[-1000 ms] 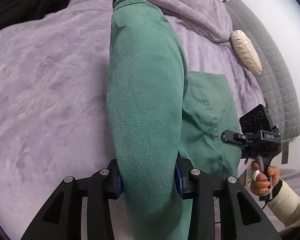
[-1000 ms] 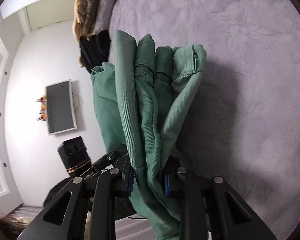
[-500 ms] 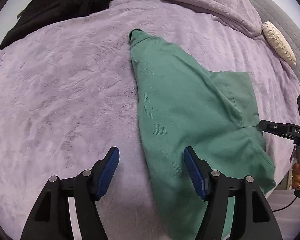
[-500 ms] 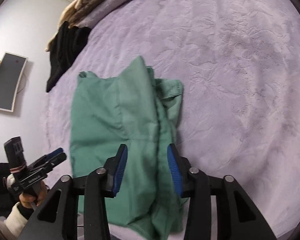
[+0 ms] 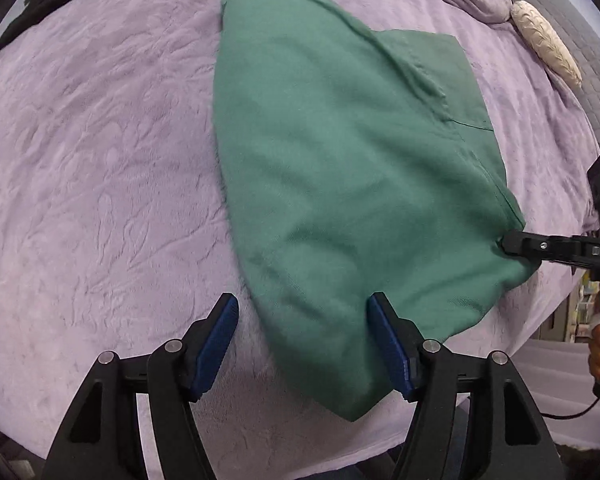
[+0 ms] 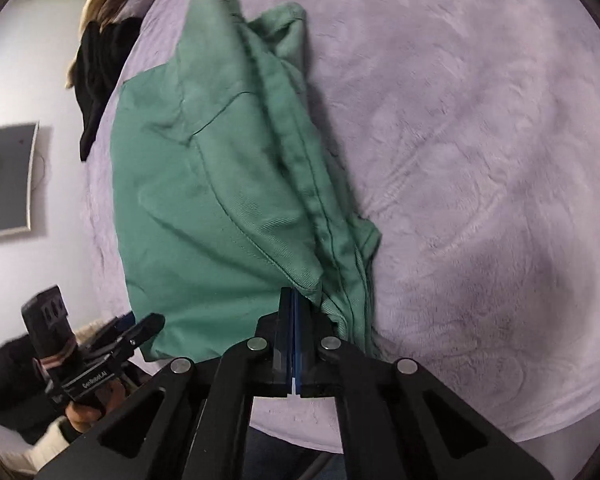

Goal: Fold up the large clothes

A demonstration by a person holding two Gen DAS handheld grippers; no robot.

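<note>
A large green garment (image 5: 340, 140) lies folded in a rough wedge on the lilac bedspread (image 5: 100, 160). My left gripper (image 5: 300, 300) is open and hovers over the garment's near end, its blue pads clear of the cloth. My right gripper (image 6: 294, 292) is shut, pads flush together, tips at the bunched edge of the garment (image 6: 204, 208); I see no cloth between the pads. In the left wrist view the right gripper (image 5: 506, 244) touches the garment's right corner. In the right wrist view the left gripper (image 6: 140, 322) sits at the garment's lower left corner.
Black clothing (image 6: 100, 68) is piled at the far side of the bed. A cream pillow (image 5: 546, 40) and a grey quilted cover (image 5: 588, 40) lie at the far right. A dark screen (image 6: 8, 176) hangs on the wall. The bed's near edge is just below both grippers.
Both grippers let go of the green garment, which dropped from hanging to lying flat on the bed. The left jaws spread wide; the right jaws opened, then shut at the garment's edge.
</note>
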